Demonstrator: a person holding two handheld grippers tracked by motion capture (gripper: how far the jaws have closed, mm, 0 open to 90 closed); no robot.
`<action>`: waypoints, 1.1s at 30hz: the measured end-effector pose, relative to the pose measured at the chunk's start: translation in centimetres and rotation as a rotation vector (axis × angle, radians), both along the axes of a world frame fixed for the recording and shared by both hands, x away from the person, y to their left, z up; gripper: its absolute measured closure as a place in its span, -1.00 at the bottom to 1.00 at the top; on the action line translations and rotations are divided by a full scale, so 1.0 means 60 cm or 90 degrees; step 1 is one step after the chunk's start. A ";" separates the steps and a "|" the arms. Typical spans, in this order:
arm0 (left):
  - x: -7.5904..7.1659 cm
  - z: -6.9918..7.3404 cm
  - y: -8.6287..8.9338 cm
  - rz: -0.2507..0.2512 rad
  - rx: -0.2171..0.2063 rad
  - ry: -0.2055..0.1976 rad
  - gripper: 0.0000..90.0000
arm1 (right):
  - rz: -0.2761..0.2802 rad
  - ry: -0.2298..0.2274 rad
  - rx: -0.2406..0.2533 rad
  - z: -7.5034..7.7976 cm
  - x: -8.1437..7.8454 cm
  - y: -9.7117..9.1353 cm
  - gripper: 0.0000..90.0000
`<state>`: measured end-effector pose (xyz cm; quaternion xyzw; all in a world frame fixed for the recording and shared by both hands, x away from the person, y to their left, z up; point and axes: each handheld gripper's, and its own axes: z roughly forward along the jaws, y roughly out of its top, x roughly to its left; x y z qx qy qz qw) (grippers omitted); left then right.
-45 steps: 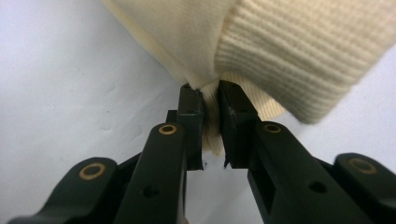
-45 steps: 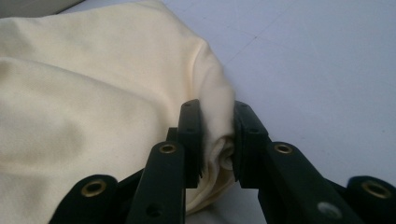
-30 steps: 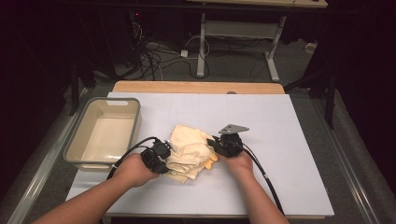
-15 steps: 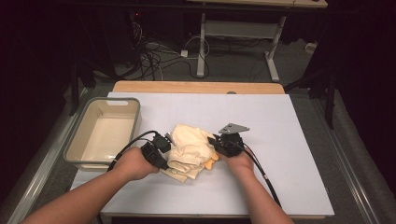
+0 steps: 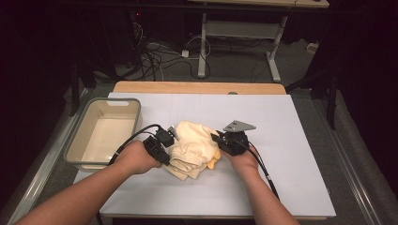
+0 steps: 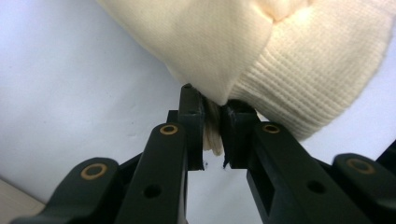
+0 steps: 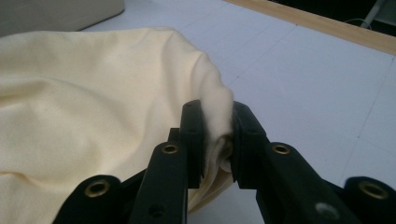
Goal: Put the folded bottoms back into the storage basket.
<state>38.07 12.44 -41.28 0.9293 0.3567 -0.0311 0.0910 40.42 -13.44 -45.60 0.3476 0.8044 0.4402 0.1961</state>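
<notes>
I have the crumpled cream knit garment [image 5: 192,150] at centre frame on the white desk [image 5: 291,140], both grippers' jaws clamped on its edges: left gripper [image 6: 212,135], right gripper [image 7: 217,140]. Gripping looks done; the grey plastic bin [image 5: 77,147] at left holds nothing yet.

no readable text, labels, brands or numbers anywhere

Cream garment [image 6: 261,51] cut off at left gripper view's top edge.
</notes>
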 end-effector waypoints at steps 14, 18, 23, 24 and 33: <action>0.003 0.010 0.004 -0.008 0.027 0.017 0.75 | 0.010 -0.001 0.015 0.007 -0.004 0.009 0.76; 0.002 0.010 0.010 -0.007 0.030 0.023 0.75 | 0.011 0.005 0.018 0.007 -0.005 0.013 0.76; 0.000 0.013 0.018 -0.003 0.036 0.029 0.75 | 0.018 0.007 0.020 0.011 -0.005 0.023 0.76; 0.000 0.012 0.020 -0.002 0.037 0.030 0.75 | 0.019 0.006 0.022 0.011 -0.005 0.026 0.76; 0.001 0.012 0.034 0.001 0.058 0.039 0.75 | 0.028 0.014 0.027 0.004 -0.004 0.045 0.76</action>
